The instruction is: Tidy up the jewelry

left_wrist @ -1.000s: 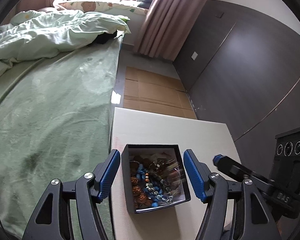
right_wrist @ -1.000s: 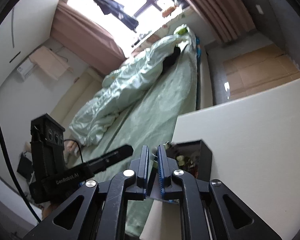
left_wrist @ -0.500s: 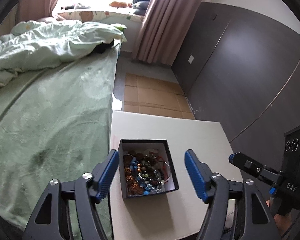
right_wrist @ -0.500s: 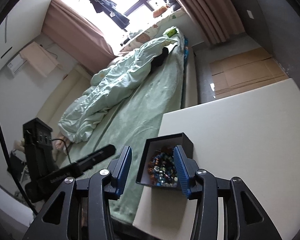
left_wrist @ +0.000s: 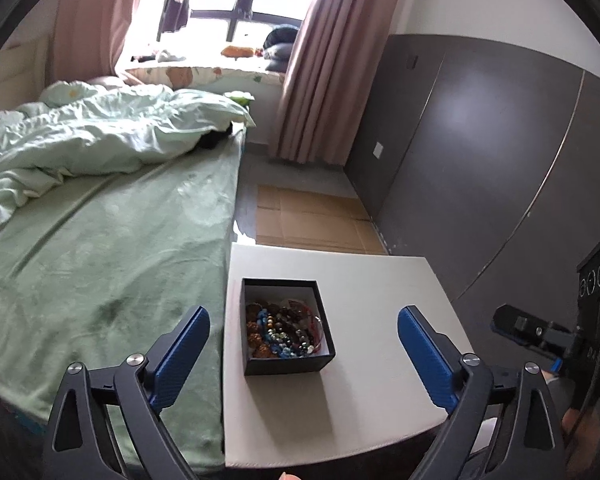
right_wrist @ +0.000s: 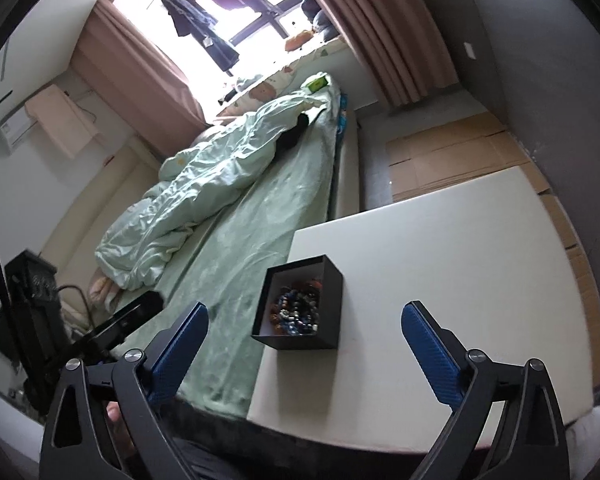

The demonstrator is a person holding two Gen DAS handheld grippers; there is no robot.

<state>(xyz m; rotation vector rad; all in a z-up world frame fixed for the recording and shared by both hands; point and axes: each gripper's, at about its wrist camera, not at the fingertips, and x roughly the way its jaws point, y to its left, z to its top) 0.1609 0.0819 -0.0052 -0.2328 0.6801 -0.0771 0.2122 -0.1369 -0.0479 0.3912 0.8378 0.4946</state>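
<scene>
From the left wrist view, the left tool [left_wrist: 304, 344] has its blue pads spread wide, having just been opening, with nothing pressed between them; the black jewelry box [left_wrist: 286, 326] sits lower down between them in the picture, untouched, on the white desk [left_wrist: 380, 380] close to the edge that runs along the green bed [left_wrist: 100, 260]; the box is open-topped and holds a tangle of beaded bracelets [left_wrist: 282, 334], brown, blue and red; the right tool's body shows at the far right, clear of the box.

From the right wrist view, the right tool [right_wrist: 304, 340] is likewise spread wide, its jaws having just been opening, and it holds nothing; the same box [right_wrist: 304, 304] stands on the desk [right_wrist: 460, 280] near the bed-side edge, its bead pile [right_wrist: 298, 306] visible inside.

I judge the box to be light, stiff cardboard with thin walls; a pinch on one upper rim or a squeeze across two opposite outer walls should carry it, though hard pressure could buckle a wall; the bracelets look like smooth, round beads on cords, limp and slippery, apt to snag on each other; taking one strand at a raised loop seems safer than digging into the heap; the box is near the desk's edge, so a sideways nudge could tip it towards the bed.
</scene>
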